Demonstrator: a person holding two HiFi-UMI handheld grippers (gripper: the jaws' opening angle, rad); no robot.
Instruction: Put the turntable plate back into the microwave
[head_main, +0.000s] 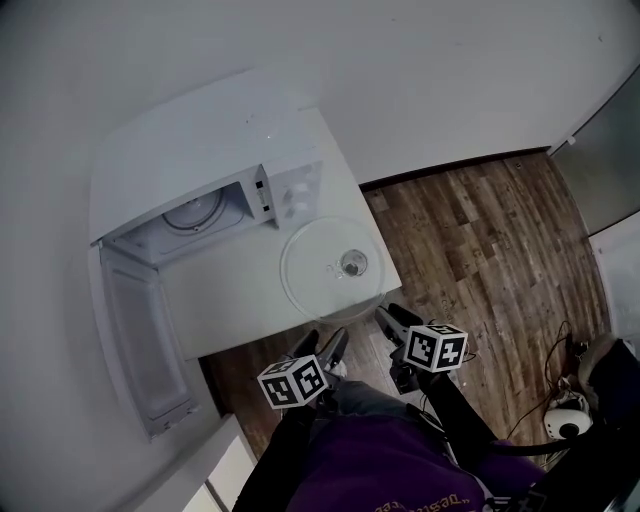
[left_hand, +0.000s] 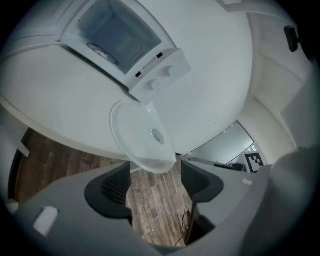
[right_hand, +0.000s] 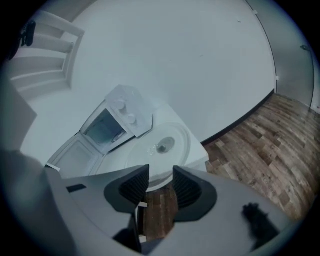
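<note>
The clear glass turntable plate (head_main: 335, 268) lies flat on the white table (head_main: 225, 300), to the right of the microwave, its near rim overhanging the table's edge. The white microwave (head_main: 290, 190) stands at the back with its door (head_main: 140, 345) swung wide open; a roller ring (head_main: 195, 212) shows on its floor. My left gripper (head_main: 328, 348) and right gripper (head_main: 392, 322) hover over the floor just short of the plate, both open and empty. In the left gripper view the plate (left_hand: 142, 135) sits just beyond the open jaws of the left gripper (left_hand: 155, 182). In the right gripper view the plate (right_hand: 162, 147) lies ahead of the right gripper (right_hand: 160, 184).
Wooden floor (head_main: 480, 250) spreads to the right of the table. Cables and a white device (head_main: 568, 420) lie on it at the lower right. A white cabinet (head_main: 215, 470) stands at the lower left, below the open door. White walls close the back.
</note>
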